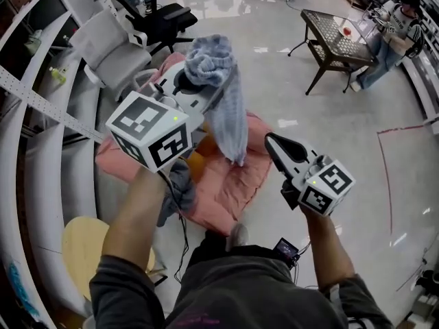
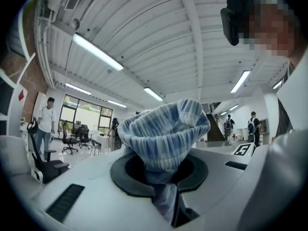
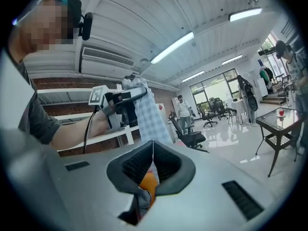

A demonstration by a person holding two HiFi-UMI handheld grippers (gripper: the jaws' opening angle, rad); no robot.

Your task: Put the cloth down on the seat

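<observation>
My left gripper is shut on a blue-and-white checked cloth. The cloth bunches above the jaws and hangs down over a pink cushioned seat without touching it. In the left gripper view the cloth fills the gap between the jaws of the left gripper, which points up at the ceiling. My right gripper sits to the right of the seat, shut and empty. In the right gripper view its jaws meet, and the cloth hangs ahead to the left.
An orange thing and a grey cloth lie on the seat's left side. A grey chair and a black office chair stand behind. A dark table and a seated person are at far right; a round yellow stool is near left.
</observation>
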